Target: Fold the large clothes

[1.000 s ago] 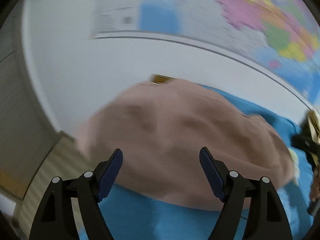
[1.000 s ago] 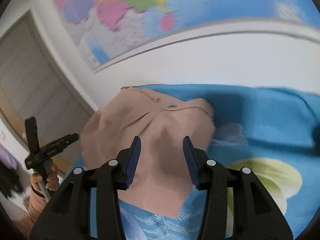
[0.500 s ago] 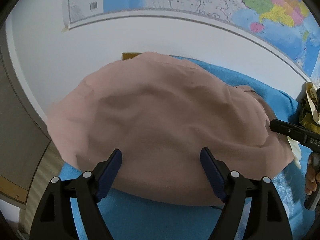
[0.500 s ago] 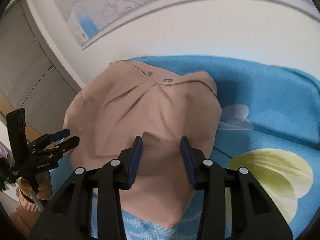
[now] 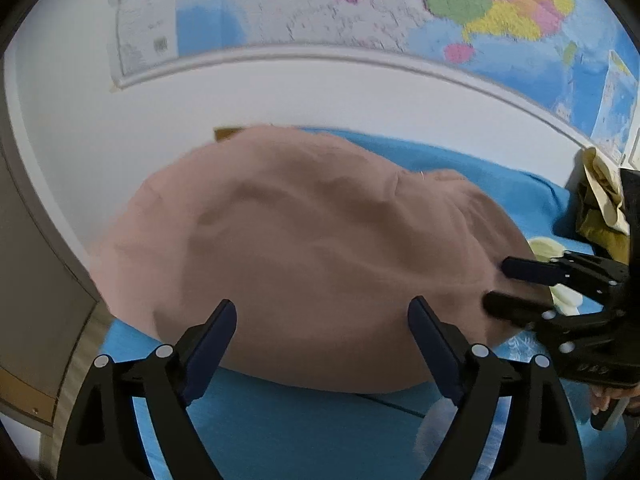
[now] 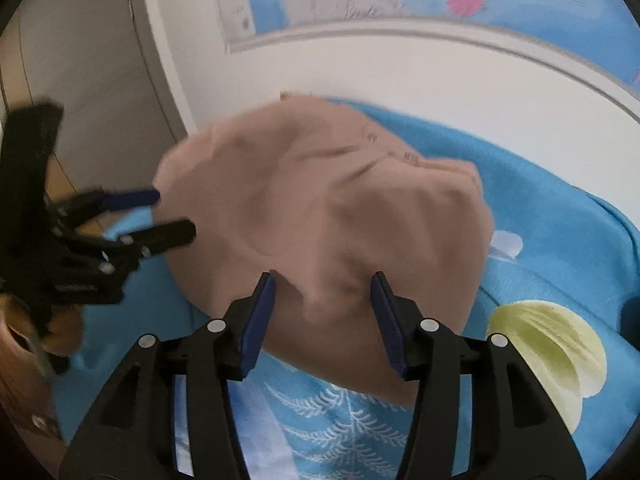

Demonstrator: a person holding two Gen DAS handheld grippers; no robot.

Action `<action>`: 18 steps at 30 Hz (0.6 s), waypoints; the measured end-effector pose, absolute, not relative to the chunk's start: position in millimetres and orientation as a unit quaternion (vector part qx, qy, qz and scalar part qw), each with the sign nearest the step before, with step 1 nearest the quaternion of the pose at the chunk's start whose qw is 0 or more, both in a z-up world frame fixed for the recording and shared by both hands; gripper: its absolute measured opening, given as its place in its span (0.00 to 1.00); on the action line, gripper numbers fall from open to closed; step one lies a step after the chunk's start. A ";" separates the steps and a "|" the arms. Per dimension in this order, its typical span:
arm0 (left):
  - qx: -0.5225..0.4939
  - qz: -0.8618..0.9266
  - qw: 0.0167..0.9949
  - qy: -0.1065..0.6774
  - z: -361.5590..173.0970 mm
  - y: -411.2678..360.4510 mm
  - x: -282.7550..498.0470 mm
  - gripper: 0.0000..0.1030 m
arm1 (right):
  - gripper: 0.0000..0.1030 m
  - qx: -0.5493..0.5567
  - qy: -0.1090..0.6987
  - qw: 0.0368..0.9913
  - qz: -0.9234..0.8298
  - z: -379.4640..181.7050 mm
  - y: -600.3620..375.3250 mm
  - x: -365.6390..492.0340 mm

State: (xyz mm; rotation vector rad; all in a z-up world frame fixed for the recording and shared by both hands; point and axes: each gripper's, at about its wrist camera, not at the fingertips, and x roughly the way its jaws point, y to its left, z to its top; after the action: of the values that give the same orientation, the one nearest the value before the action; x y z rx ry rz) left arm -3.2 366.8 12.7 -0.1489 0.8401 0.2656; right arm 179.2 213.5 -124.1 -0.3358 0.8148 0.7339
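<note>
While both tools hover over a bed with a bright blue bedspread (image 5: 280, 432), a large dusty-pink garment (image 5: 320, 248) lies bunched in a rounded heap across the middle of each view.

Left wrist view: the left tool (image 5: 322, 330) sits at the bottom centre of the frame, pointing down at the near edge of the garment. Its jaws stand wide and are opening further than a second ago; cloth shows in the gap behind them, but the pads press on nothing. Compared with a second ago, the garment fills more of the frame and the other tool has come into view at the lower right edge.

Right wrist view: the right tool (image 6: 324, 312) is at the bottom centre, its jaws about half open and widening after a slight narrowing half a second ago. A raised fold of the garment (image 6: 320, 216) lies between the pads, apparently not pinched. Snap buttons show toward the upper right of the cloth.

A wall map (image 5: 360, 12) curves across the top of both views.

Judging from this, both tools have closed in on the garment's near edge and are readying to grasp it; no fold looks made yet.
</note>
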 end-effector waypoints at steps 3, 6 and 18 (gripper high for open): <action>-0.081 0.130 0.896 0.416 2.9 369.0 0.0 0.82 | 0.48 -0.147 0.397 0.837 0.348 -125.9 210.8 182.9; -0.082 0.131 0.897 0.414 2.9 369.6 0.2 0.82 | 0.49 -0.140 0.396 0.836 0.354 -118.5 206.8 181.8; -0.084 0.172 0.894 0.406 3.5 363.8 -0.7 0.93 | 0.63 -0.107 0.400 0.853 0.319 -116.5 196.7 196.4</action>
State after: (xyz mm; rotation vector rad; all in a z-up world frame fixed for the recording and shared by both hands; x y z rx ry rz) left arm -0.7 363.8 3.5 -0.1741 0.8411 0.3572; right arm 196.4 196.7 -116.5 -0.2254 0.8408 0.6711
